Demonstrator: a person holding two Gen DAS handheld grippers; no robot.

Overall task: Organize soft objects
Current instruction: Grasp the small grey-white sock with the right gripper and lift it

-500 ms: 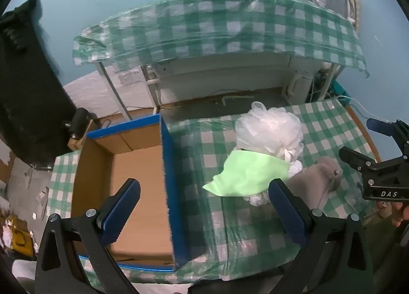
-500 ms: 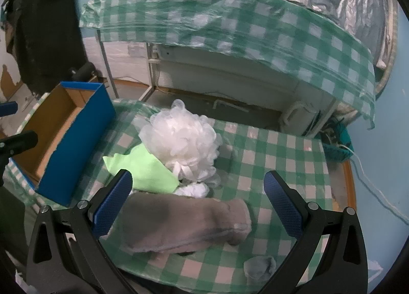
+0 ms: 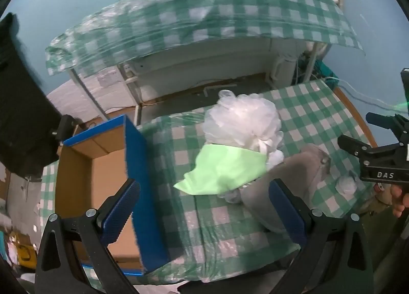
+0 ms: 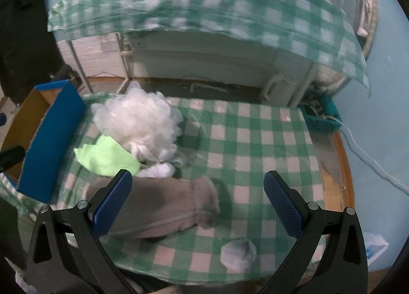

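Note:
On the green-checked table (image 3: 311,104) (image 4: 255,135) lies a pile of soft things: a white mesh bath pouf (image 3: 242,122) (image 4: 138,120), a light green cloth (image 3: 225,171) (image 4: 107,156) in front of it, and a grey fleece mitten (image 3: 294,176) (image 4: 163,207). A small white pad (image 4: 237,253) (image 3: 346,184) lies near the front edge. An open cardboard box with blue sides (image 3: 138,171) (image 4: 51,138) stands at the left. My left gripper (image 3: 202,212) hangs open above the box wall and cloth. My right gripper (image 4: 196,202) hangs open over the mitten's cuff, holding nothing.
A second table under a checked cloth (image 3: 204,12) (image 4: 204,5) stands behind, with a white appliance (image 4: 204,64) under it. A teal basket with cables (image 4: 322,117) sits at the right. A dark object (image 3: 20,104) stands at the far left. A person's fingers (image 3: 398,196) hold the right gripper's handle.
Both grippers have moved forward toward the pile, so the pouf, cloth and mitten look larger. The left gripper has shifted right, off the box interior. Nothing was grasped.

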